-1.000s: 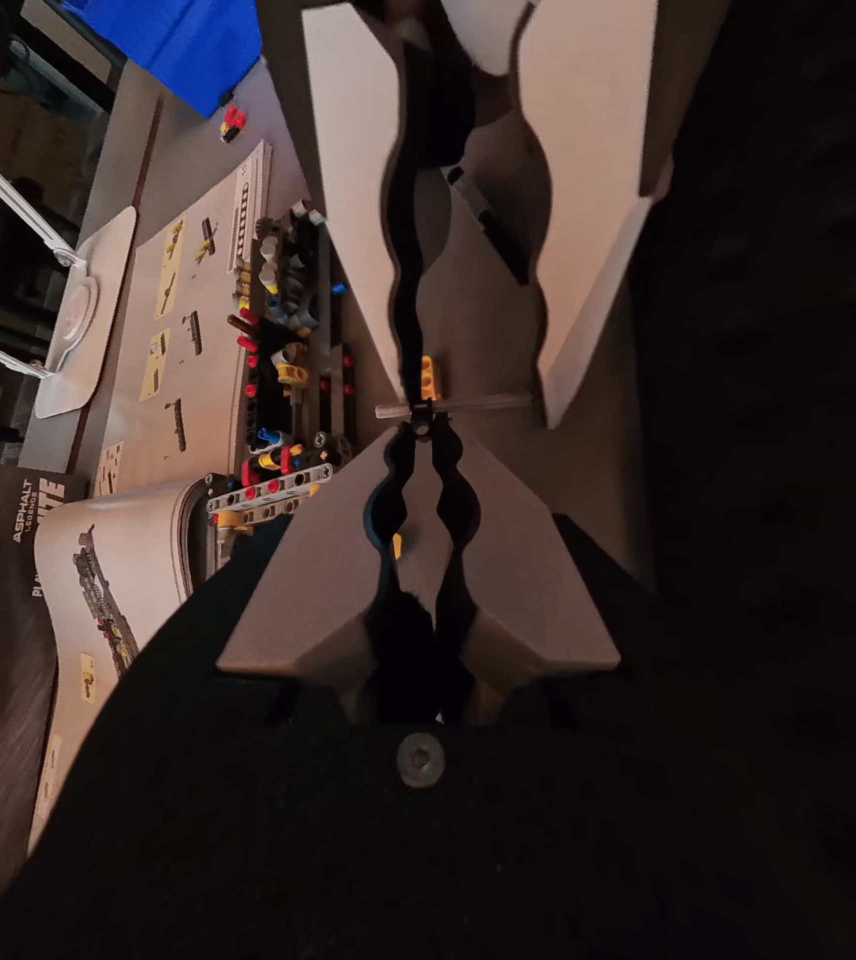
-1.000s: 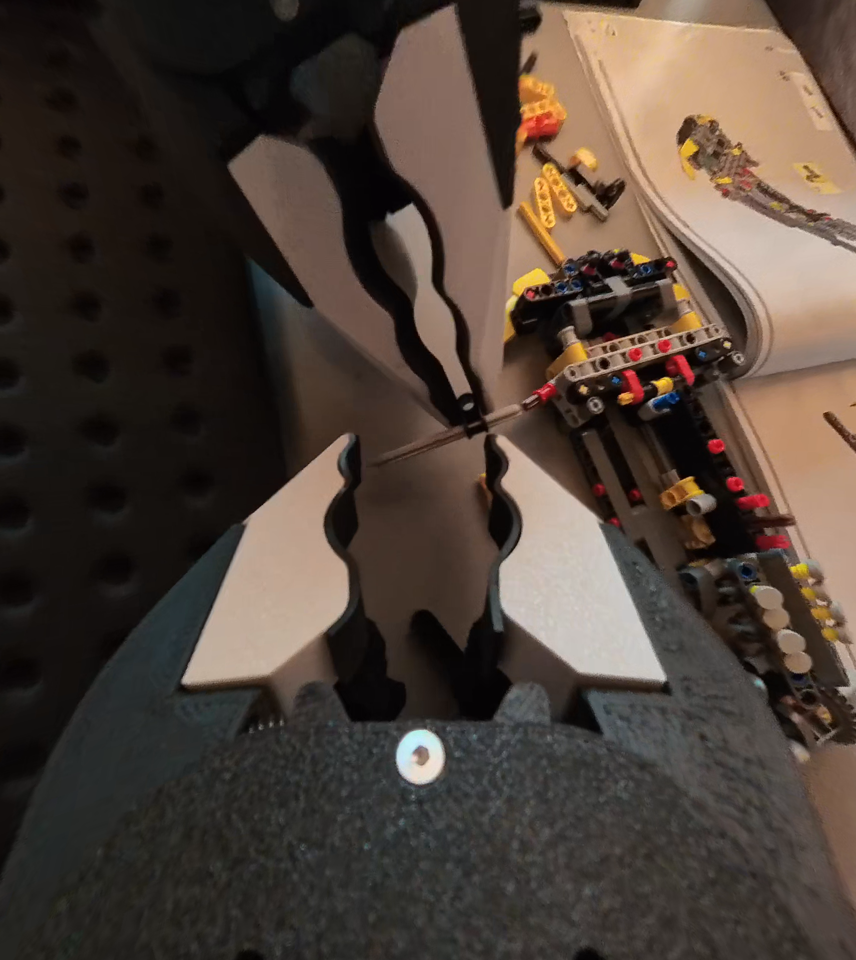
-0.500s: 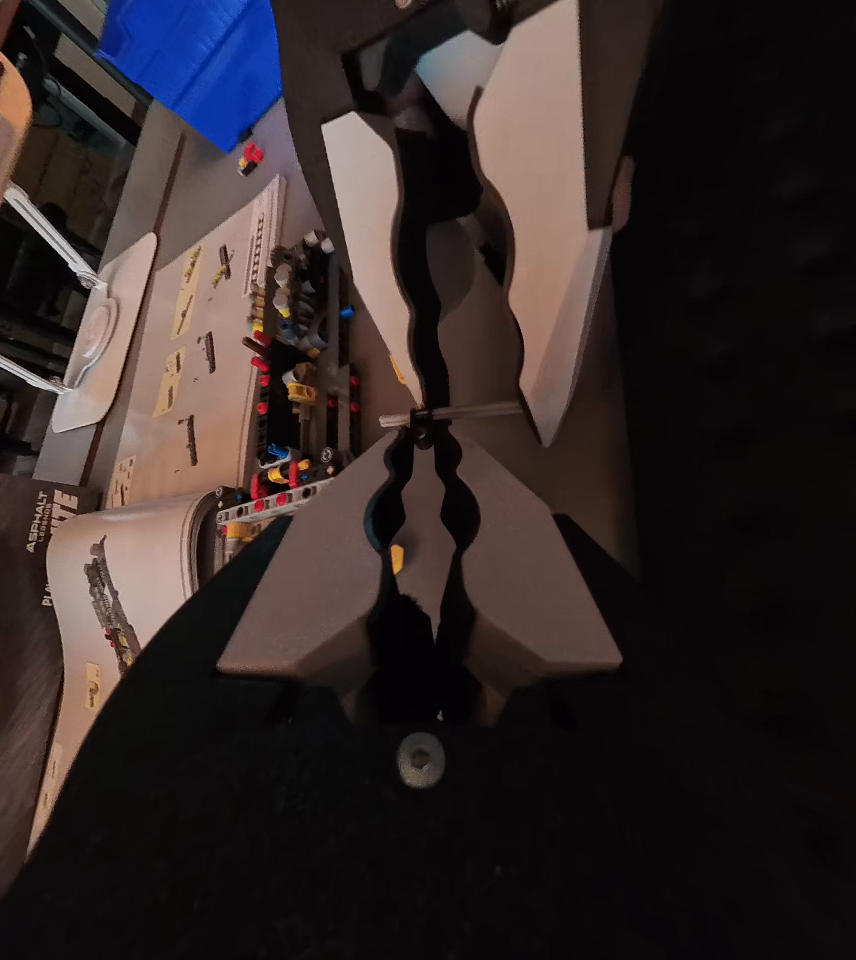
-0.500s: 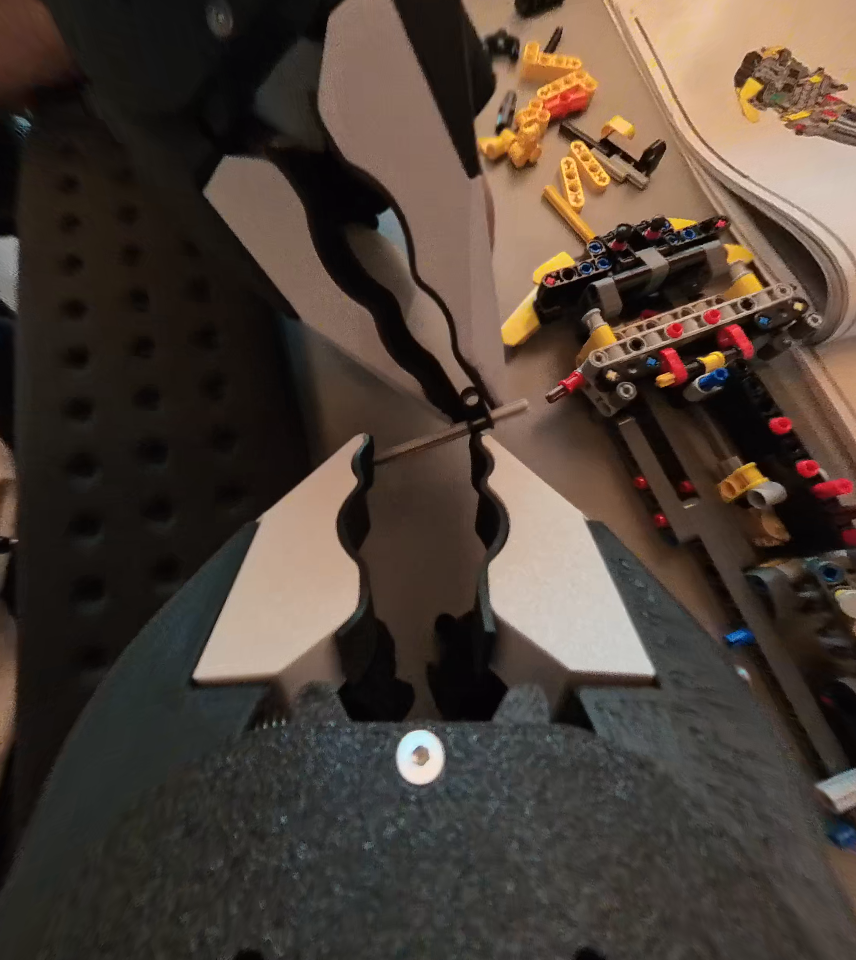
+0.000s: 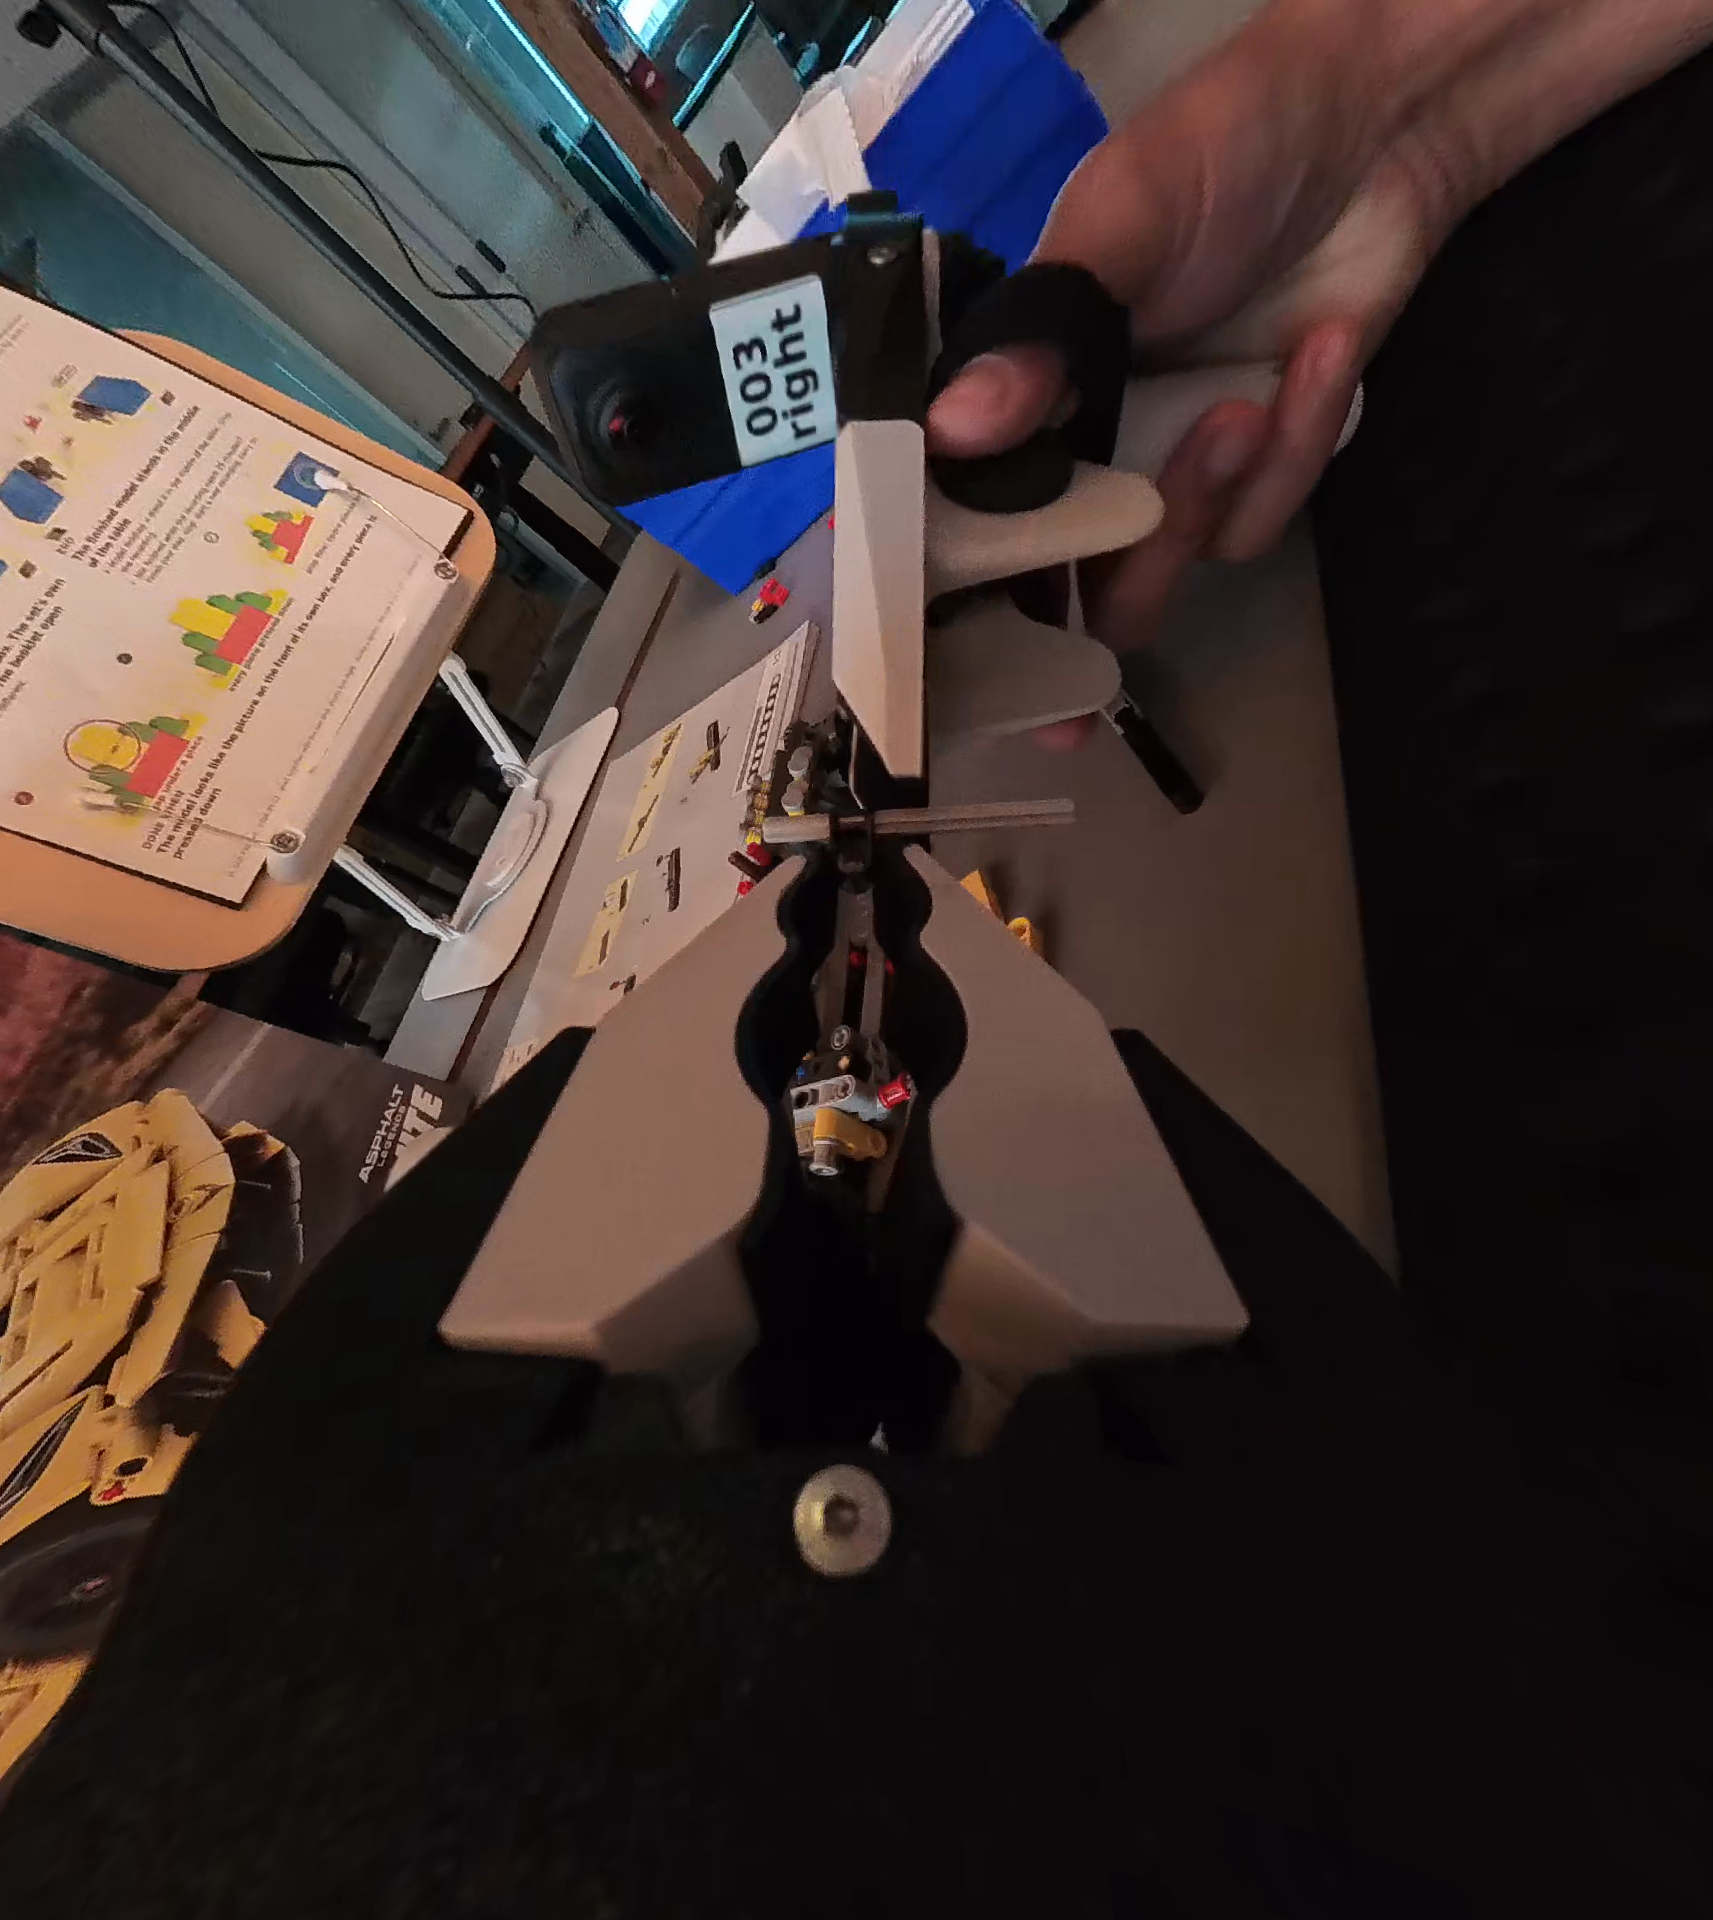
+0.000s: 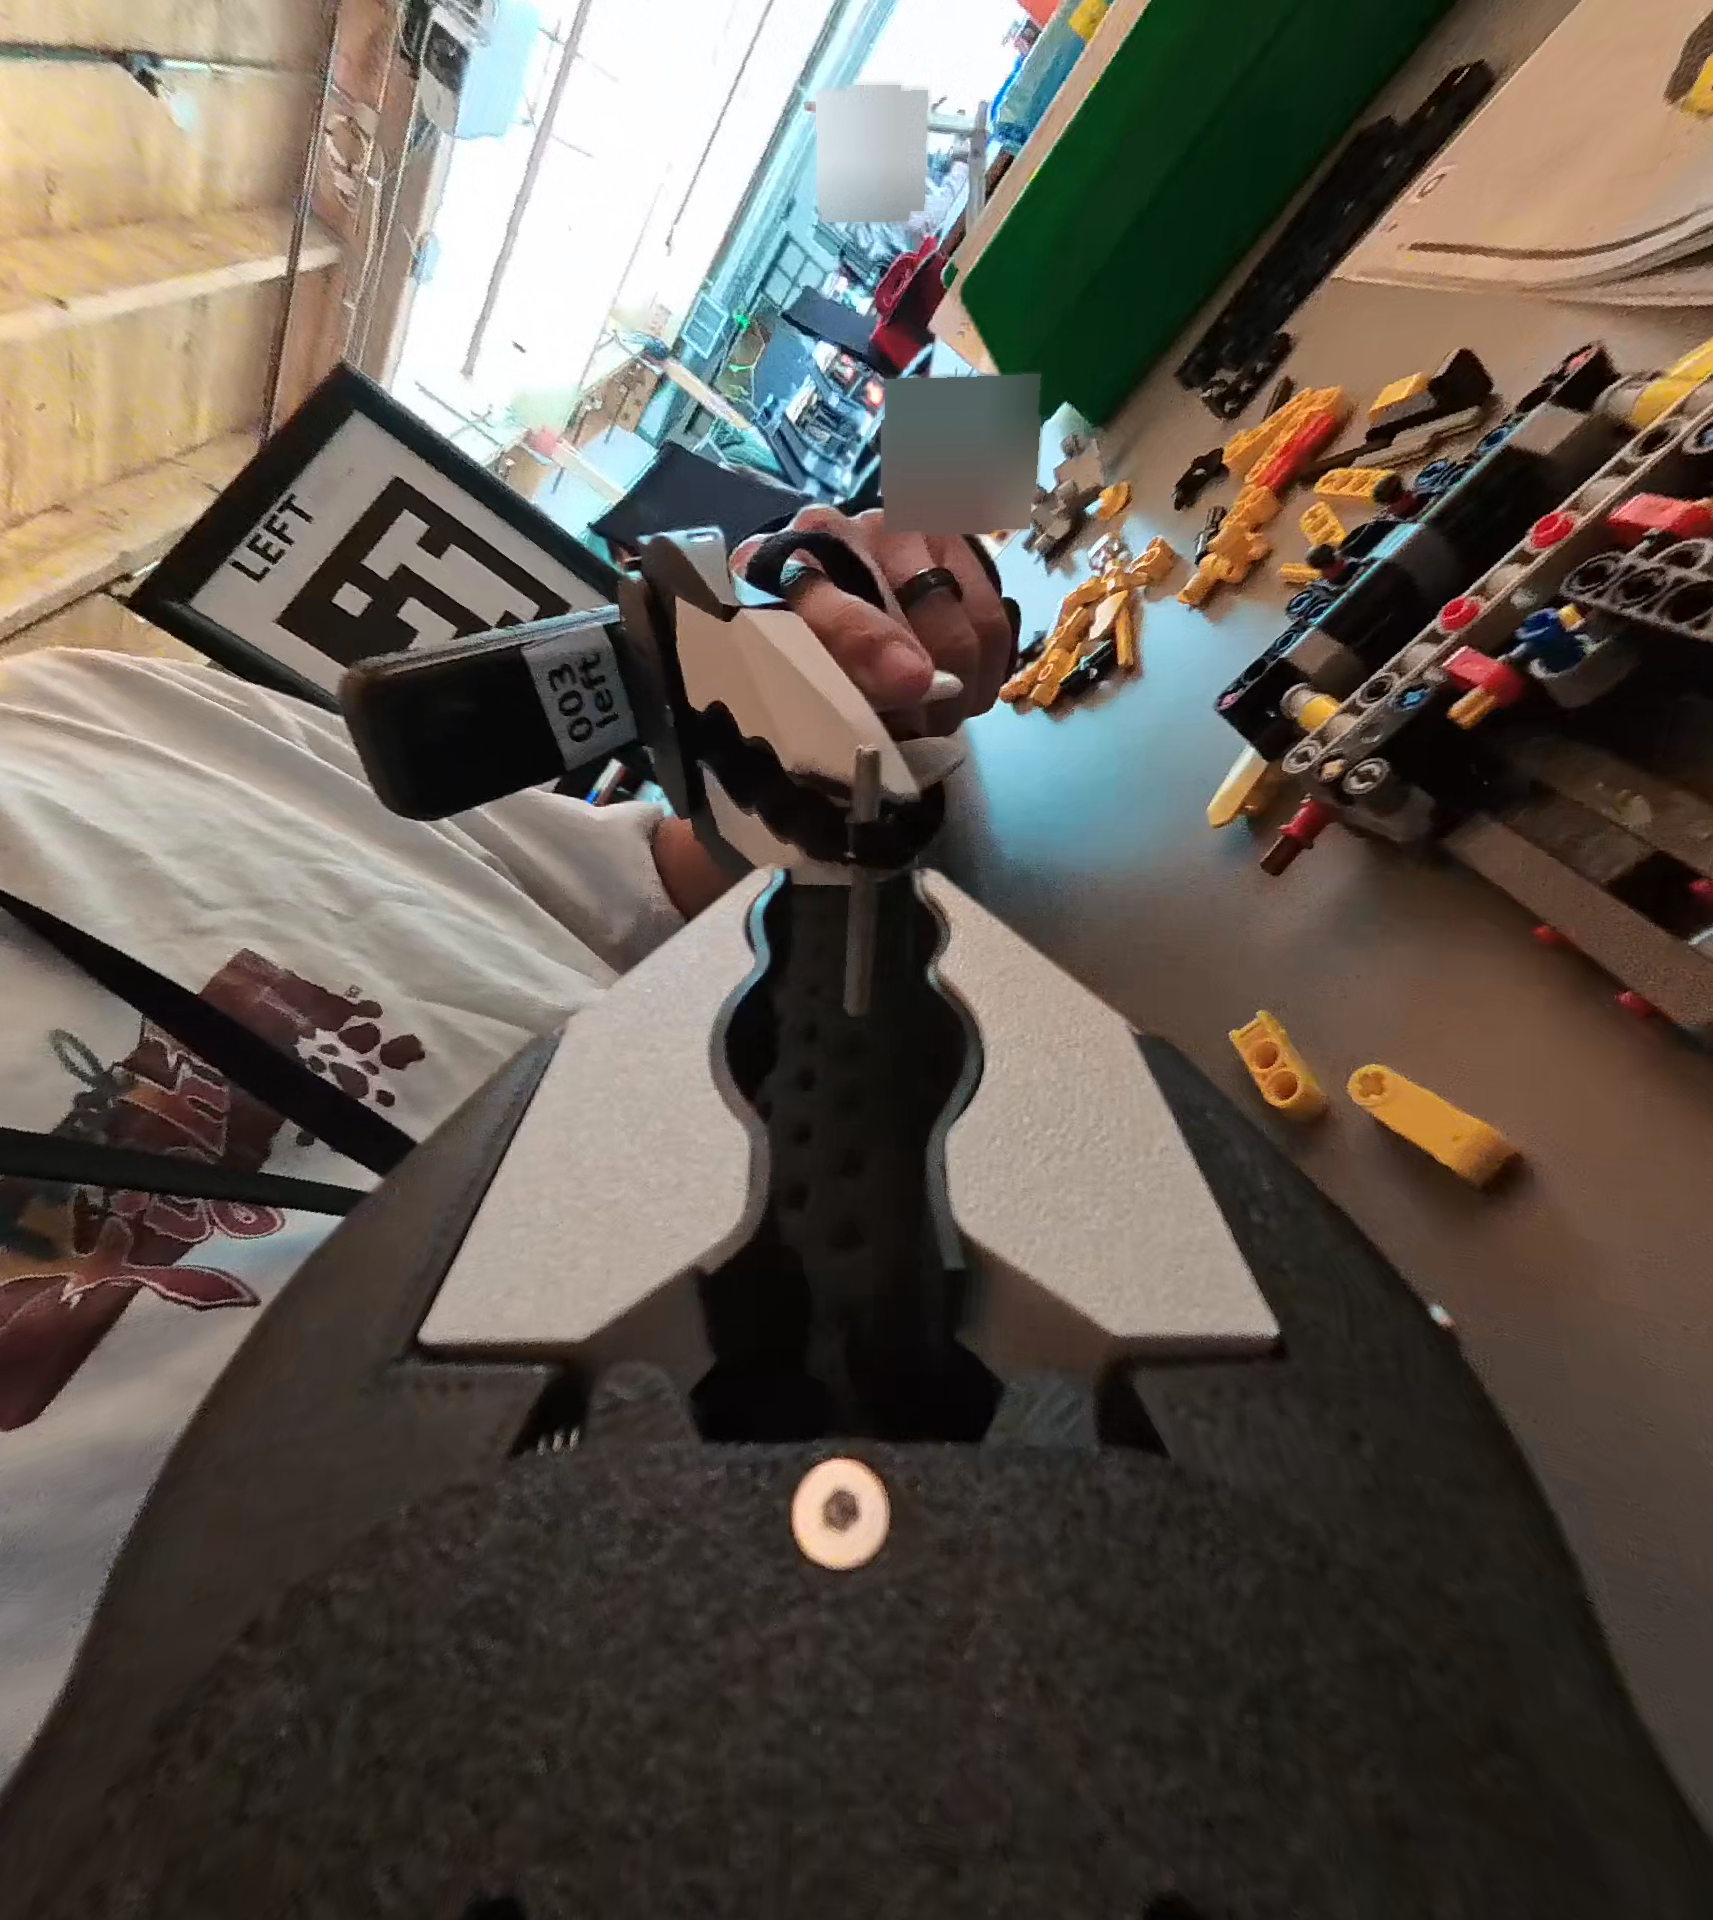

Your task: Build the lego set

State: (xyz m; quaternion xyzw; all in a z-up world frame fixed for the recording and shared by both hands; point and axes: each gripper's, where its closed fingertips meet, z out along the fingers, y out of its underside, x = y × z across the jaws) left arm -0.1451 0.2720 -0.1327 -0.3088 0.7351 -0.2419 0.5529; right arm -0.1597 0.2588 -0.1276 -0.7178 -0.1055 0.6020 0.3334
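My left gripper [image 5: 852, 862] is shut on a small black connector [image 5: 852, 831] with a thin grey axle [image 5: 977, 816] through it, held above the table. It also shows in the right wrist view [image 6: 883, 831], with the connector [image 6: 878, 831] at its tips. My right gripper [image 6: 844, 883] meets it tip to tip. The axle [image 6: 860, 935] runs between the right fingers, and a gap shows on both sides of it. In the left wrist view the right gripper [image 5: 883, 769] shows edge-on just above the axle. The half-built model [image 6: 1558, 644] lies on the table at the right.
Two loose yellow pieces [image 6: 1273, 1065] [image 6: 1434, 1122] lie near my right gripper, and a pile of yellow parts [image 6: 1247, 499] lies farther off. An open instruction booklet [image 6: 1610, 156], a green bin [image 6: 1143, 208], the set's box [image 5: 52, 1299] and a sheet on a stand [image 5: 156, 623] surround the work area. My two grippers' fingertips are within a few centimetres of each other.
Both grippers have tilted up from the table, so the room now shows behind them. The right jaws have narrowed around the axle. The left gripper keeps its hold on the connector.
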